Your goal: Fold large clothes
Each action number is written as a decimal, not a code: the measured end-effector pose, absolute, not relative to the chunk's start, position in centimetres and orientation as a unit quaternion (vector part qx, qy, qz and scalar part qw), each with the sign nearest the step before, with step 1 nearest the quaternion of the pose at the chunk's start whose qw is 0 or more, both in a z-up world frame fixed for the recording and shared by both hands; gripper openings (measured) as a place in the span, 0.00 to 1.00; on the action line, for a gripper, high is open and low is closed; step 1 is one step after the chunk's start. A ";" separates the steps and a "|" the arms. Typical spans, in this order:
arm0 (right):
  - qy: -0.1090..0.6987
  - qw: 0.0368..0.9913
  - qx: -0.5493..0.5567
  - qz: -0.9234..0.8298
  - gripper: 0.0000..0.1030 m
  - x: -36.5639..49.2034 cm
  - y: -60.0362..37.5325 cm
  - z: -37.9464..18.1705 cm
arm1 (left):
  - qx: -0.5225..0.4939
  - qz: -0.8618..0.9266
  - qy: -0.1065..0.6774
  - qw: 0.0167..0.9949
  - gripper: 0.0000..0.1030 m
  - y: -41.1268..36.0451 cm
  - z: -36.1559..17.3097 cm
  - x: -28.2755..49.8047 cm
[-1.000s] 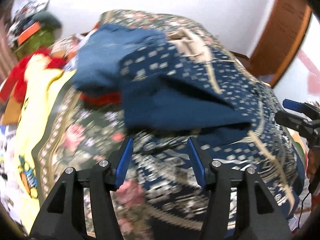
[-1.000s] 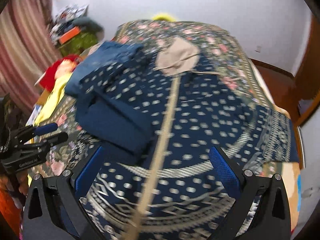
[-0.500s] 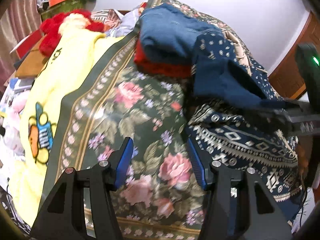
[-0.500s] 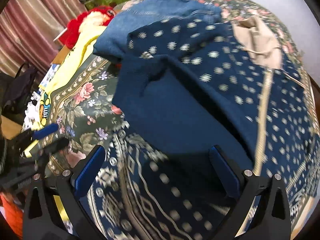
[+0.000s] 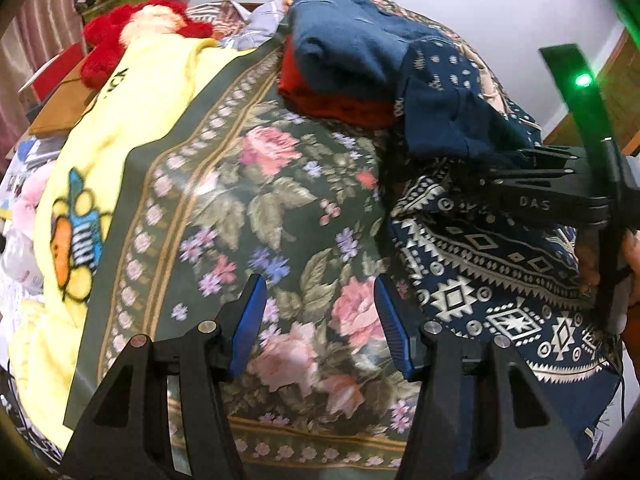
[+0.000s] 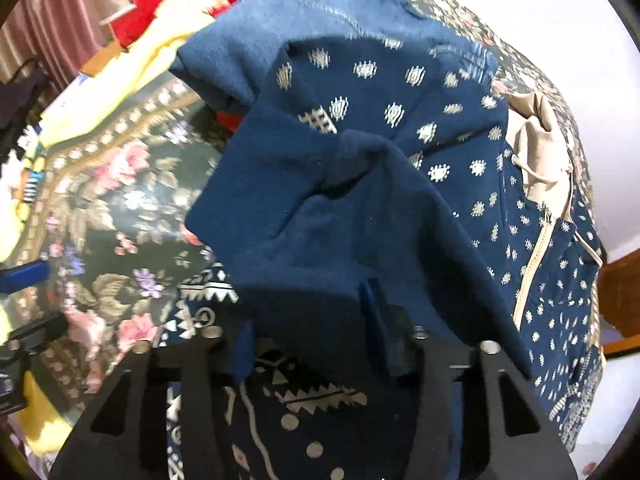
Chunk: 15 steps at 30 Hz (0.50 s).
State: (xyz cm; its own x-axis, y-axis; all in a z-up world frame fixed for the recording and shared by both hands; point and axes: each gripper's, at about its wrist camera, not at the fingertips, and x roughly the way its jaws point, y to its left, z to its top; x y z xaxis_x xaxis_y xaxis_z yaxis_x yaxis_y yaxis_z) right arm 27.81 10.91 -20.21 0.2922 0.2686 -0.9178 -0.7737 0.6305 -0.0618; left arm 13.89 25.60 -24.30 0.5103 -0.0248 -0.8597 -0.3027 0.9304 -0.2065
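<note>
Clearly, a soft, limp garment [image 6: 360, 184], navy with pale motifs, is spread over the floral bedspread [image 5: 280, 220]; a plain sleeve or flap is lifted above its patterned hem. It is judged light, floppy and prone to sag, so a hold at an edge or corner would serve best. The right gripper [image 6: 308, 332] is seen with fingers drawn close and blue cloth bunched between them, apparently clenched on the garment's fold. The left gripper [image 5: 320, 320] is held released over bare bedspread, with the garment at two o'clock. A yellow blanket [image 5: 132, 120] lies at ten o'clock.
</note>
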 end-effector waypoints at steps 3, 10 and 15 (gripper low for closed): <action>0.487 0.761 -0.233 0.358 0.23 27.9 10.3 -19.2 | -0.155 0.069 0.489 0.856 0.53 24.6 -24.0 15.4; 0.492 0.766 -0.138 0.391 0.10 28.5 8.8 -16.5 | -0.124 0.025 0.506 0.853 0.54 21.5 -24.8 19.5; 0.472 0.782 -0.122 0.389 0.08 29.8 7.5 -14.7 | -0.102 0.023 0.531 0.841 0.54 20.0 -26.7 22.0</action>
State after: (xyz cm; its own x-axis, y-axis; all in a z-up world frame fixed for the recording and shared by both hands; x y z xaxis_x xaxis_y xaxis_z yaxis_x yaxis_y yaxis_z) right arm 29.75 7.51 -14.72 0.2517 0.4930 -0.8328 -0.7229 0.6679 0.1769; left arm 21.96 20.05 -26.71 0.4348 -0.0697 -0.8978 -0.1474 0.9780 -0.1473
